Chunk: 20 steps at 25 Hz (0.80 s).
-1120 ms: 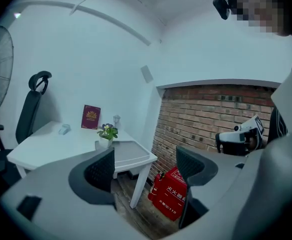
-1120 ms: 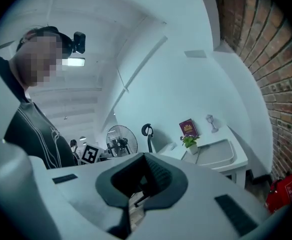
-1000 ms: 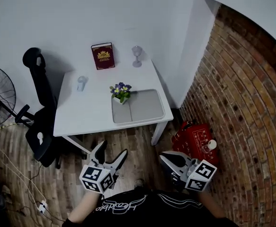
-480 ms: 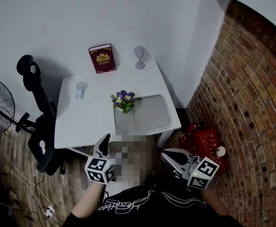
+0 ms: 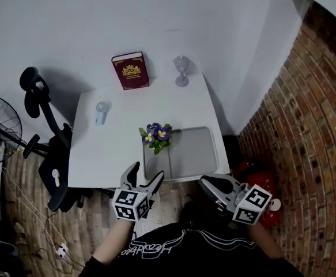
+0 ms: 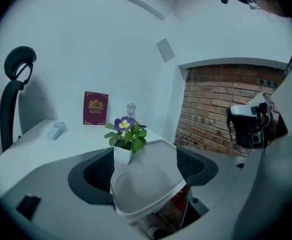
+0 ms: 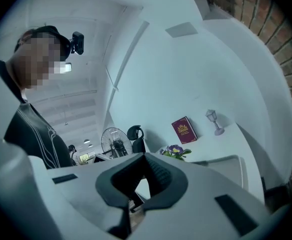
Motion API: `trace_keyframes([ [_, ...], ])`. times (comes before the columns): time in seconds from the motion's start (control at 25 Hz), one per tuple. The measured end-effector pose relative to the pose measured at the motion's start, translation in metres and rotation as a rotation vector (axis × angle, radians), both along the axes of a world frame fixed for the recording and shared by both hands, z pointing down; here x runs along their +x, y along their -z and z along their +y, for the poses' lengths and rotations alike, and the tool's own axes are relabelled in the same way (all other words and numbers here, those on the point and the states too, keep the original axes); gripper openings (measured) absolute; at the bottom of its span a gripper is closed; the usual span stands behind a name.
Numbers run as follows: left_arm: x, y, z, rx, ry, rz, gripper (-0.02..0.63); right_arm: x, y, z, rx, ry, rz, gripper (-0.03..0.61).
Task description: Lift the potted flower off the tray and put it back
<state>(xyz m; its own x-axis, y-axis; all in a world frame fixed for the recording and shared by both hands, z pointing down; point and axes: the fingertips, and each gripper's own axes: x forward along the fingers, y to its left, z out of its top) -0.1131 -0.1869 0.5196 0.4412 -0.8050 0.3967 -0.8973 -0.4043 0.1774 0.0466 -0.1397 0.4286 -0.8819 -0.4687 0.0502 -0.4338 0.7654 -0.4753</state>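
**Status: task not begun.**

1. Pot (image 5: 155, 136): stands upright on tray (image 5: 193, 154), at the tray's upper-left corner, centre of head view. In L gripper view it sits centre frame, at the tray's far-left corner.
2. L gripper (image 5: 146, 175): lower centre-left of head view, below the near edge of table (image 5: 98, 149), well apart from pot. Jaws wide apart, nothing held. Pot and tray show between them only as distant background.
3. R gripper (image 5: 214, 184): lower centre-right of head view, also short of the table. Jaws w/ a narrow gap, nothing in it.
4. Other items, upper part of table: book (image 5: 131, 70), glass (image 5: 181, 71). Not part of task.

**Done:** nothing, judging by layout.

**Remaining:**
- Reach to pot.
- Close on pot.
- Lift clear of tray.
- Set back on tray.
- Release.

L gripper looks the likelier tool, since it is aimed at pot and open wide.
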Motion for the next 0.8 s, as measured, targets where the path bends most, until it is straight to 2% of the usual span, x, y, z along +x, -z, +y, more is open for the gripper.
trace_keyframes([
  [0.36,-0.016,-0.040,-0.061,-0.054,0.049,-0.140,0.380,-0.009,0.003,-0.075,0.009,0.104,0.015,0.002],
  [0.56,-0.016,-0.064,-0.080,-0.075,0.006,-0.240,0.380,-0.014,0.000,-0.100,0.023,0.166,0.030,0.002],
  [0.8,-0.017,-0.076,-0.104,-0.058,-0.043,-0.265,0.380,-0.014,-0.007,-0.128,0.025,0.207,0.058,0.002],
])
